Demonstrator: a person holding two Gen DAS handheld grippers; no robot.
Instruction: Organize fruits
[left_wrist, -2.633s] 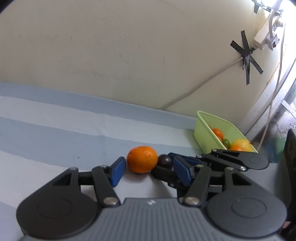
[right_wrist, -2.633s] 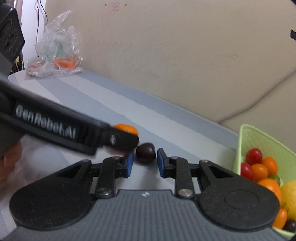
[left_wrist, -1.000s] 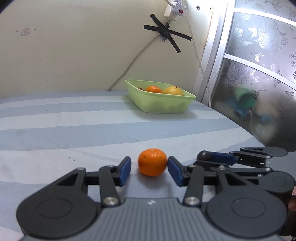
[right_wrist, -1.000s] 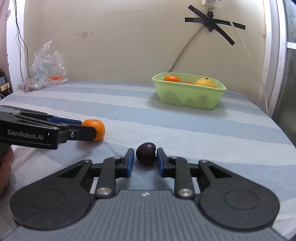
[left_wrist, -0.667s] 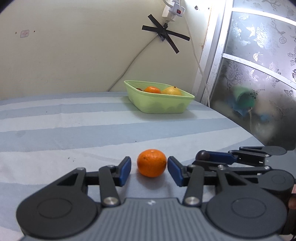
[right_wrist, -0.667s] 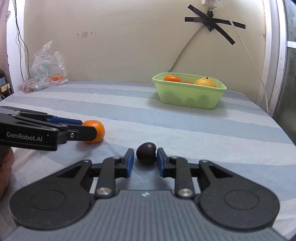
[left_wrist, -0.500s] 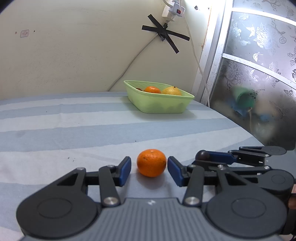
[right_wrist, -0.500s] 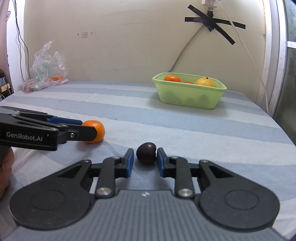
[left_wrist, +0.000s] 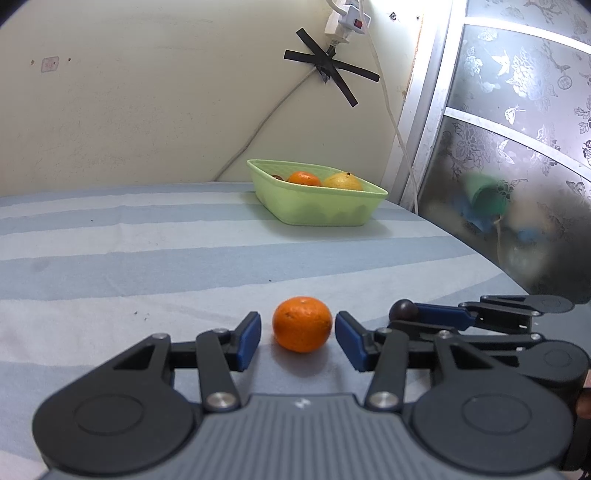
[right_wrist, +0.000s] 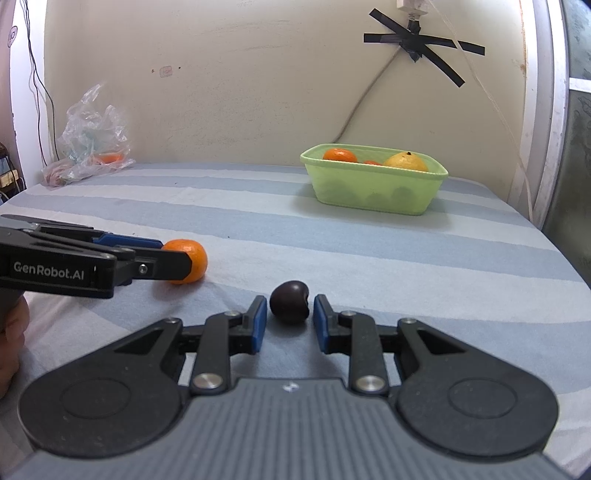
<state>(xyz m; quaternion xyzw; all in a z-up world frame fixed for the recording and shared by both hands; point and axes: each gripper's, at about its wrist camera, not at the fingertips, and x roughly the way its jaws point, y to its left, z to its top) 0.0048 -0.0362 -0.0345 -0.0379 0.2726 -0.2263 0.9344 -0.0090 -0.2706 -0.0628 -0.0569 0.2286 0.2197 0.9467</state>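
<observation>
An orange tangerine (left_wrist: 302, 324) lies on the striped cloth between the blue pads of my left gripper (left_wrist: 297, 334), which is open with small gaps on both sides. A dark plum (right_wrist: 289, 302) lies between the pads of my right gripper (right_wrist: 289, 320), also open and not touching it. The tangerine (right_wrist: 188, 260) and the left gripper's fingers (right_wrist: 110, 258) show at the left of the right wrist view. The plum (left_wrist: 404, 309) and right gripper's fingers (left_wrist: 461, 319) show at the right of the left wrist view. A green basket (right_wrist: 373, 184) (left_wrist: 317, 206) with several fruits stands at the back.
A crumpled plastic bag (right_wrist: 90, 140) lies at the back left against the wall. A taped cable (left_wrist: 332, 68) runs down the wall behind the basket. A frosted glass door (left_wrist: 517, 147) bounds the right side. The cloth's right edge (right_wrist: 576, 266) drops off near the door.
Since 2.6 s ago both grippers pulled back and levelled out. Over the last second nothing has visibly moved; both fruits still sit between open pads.
</observation>
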